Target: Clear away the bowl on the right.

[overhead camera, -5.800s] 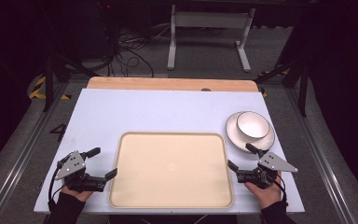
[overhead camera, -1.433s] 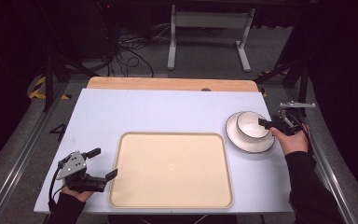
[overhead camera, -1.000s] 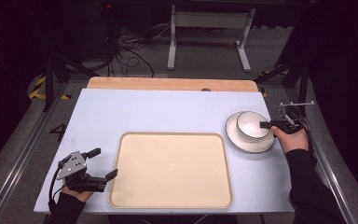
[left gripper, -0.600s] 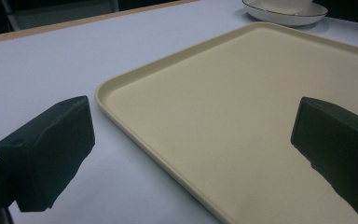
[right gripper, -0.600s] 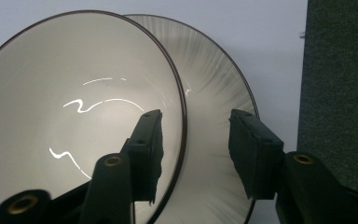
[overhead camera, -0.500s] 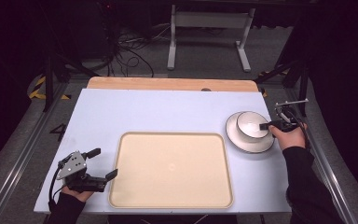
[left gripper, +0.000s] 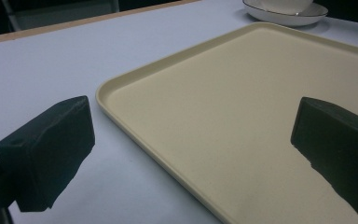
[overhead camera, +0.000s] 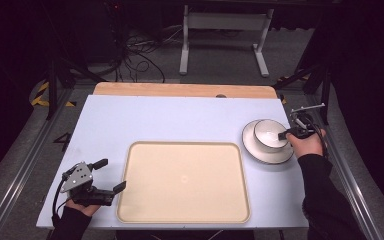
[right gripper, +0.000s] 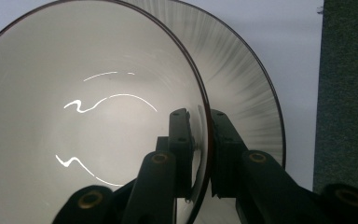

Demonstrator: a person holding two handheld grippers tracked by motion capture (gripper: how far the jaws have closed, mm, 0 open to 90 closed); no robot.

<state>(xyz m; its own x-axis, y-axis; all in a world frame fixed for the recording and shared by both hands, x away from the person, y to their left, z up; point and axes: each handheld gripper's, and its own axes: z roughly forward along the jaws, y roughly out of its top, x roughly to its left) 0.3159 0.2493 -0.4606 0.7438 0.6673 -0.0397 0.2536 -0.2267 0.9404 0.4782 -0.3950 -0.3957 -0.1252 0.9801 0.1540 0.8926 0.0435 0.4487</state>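
A white bowl (overhead camera: 269,134) stands in a white dark-rimmed plate (overhead camera: 260,152) at the table's right side. My right gripper (overhead camera: 281,135) reaches it from the right. In the right gripper view its jaws have just been closing and the right gripper (right gripper: 204,130) is shut on the bowl (right gripper: 88,116) wall, one pad inside and one outside, above the plate (right gripper: 242,93). My left gripper (overhead camera: 112,173) rests open by the front left corner of the beige tray (overhead camera: 182,180). Nothing sits between the left gripper (left gripper: 193,144) pads, which straddle the tray (left gripper: 242,93) edge.
The pale blue table (overhead camera: 180,115) has a wooden strip (overhead camera: 180,90) along its far edge. The plate (left gripper: 289,16) lies beyond the tray's far corner. A dark floor with cables and a metal stand (overhead camera: 225,30) lies past the table.
The right gripper went from the table's front right to the bowl several seconds ago; over the last second it has barely shifted. The left gripper has stayed still.
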